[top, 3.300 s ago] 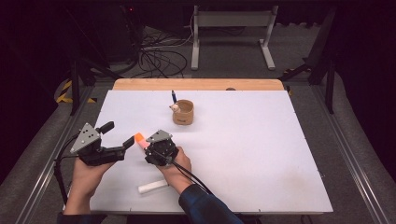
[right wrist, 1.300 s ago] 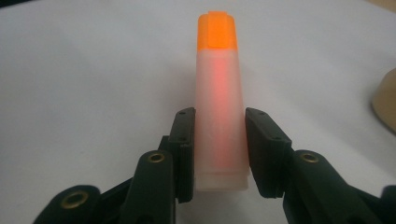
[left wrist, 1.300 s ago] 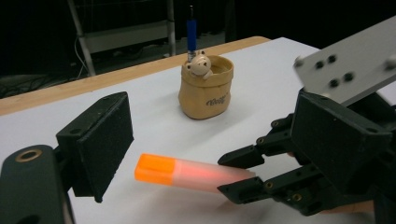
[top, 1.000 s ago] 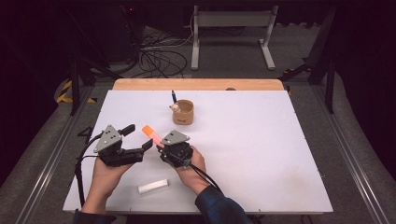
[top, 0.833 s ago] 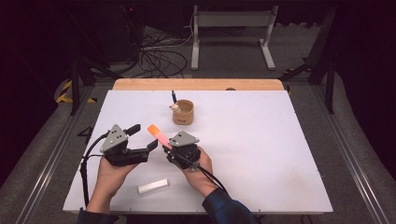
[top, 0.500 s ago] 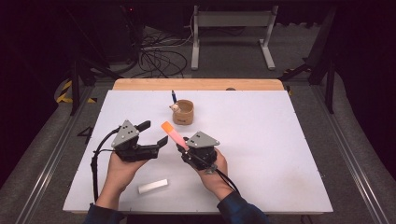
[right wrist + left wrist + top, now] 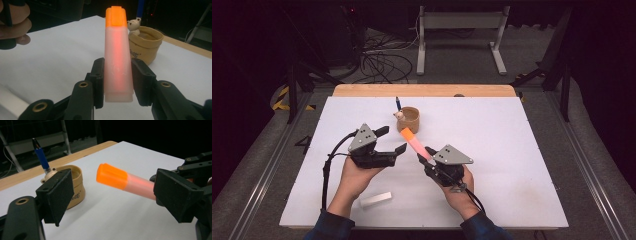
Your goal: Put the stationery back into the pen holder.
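Note:
My right gripper (image 7: 428, 156) is shut on the pale pink body of an orange-capped highlighter (image 7: 414, 144), held above the table with the cap pointing up and left toward the cup. In the right gripper view, both pads clamp the highlighter (image 7: 117, 55) low on its body. My left gripper (image 7: 393, 139) is open, its jaws spread wide just left of the cap. In the left gripper view the orange cap (image 7: 112, 176) hangs in the gap ahead of the jaws, and neither pad touches it.
A tan cup (image 7: 410, 120) holds a blue pen (image 7: 398, 103) and a small bear figure (image 7: 133, 26), just beyond the highlighter. A white block (image 7: 375, 199) lies near the front edge by the left forearm. The white table sheet (image 7: 522, 150) ends at a wooden strip (image 7: 427, 90).
Both hands have moved right and a little farther from the front edge, toward the cup. The highlighter came along in the right gripper. The white block has stayed put.

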Demonstrator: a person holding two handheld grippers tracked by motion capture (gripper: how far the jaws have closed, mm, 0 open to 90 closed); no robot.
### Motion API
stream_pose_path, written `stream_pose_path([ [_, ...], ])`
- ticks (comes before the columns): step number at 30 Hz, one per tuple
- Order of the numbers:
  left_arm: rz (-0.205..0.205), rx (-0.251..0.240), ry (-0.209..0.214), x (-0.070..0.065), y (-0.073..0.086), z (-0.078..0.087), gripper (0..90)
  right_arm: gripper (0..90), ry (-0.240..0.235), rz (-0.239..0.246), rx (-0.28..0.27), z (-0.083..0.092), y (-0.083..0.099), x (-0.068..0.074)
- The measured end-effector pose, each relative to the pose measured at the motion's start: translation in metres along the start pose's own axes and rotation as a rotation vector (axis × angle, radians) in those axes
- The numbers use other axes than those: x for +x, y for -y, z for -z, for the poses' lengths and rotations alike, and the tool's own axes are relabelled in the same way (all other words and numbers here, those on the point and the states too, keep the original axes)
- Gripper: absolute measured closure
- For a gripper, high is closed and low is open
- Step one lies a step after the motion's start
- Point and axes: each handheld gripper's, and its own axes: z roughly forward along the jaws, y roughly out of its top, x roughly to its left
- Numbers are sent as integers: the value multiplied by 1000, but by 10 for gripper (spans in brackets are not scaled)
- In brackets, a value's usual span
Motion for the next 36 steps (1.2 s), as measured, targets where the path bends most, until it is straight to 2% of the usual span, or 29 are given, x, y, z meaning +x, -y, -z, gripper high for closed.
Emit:
stream_pose_path([
  [8,27,-24,56,-5,2,-3,181,657,-21,26,-45,8,1,2],
  [10,26,-25,65,-6,2,-3,194,657,-37,34,-66,9,3,3],
  [18,23,-41,99,-7,2,-3,242,657,-61,61,-82,8,3,10],
  [24,30,-56,92,-7,3,-2,271,657,-64,67,-93,6,4,13],
  [31,48,-46,110,-6,5,-5,286,656,-71,95,-120,8,4,15],
  [36,48,-56,98,-8,4,-4,310,656,-78,90,-119,7,4,16],
])
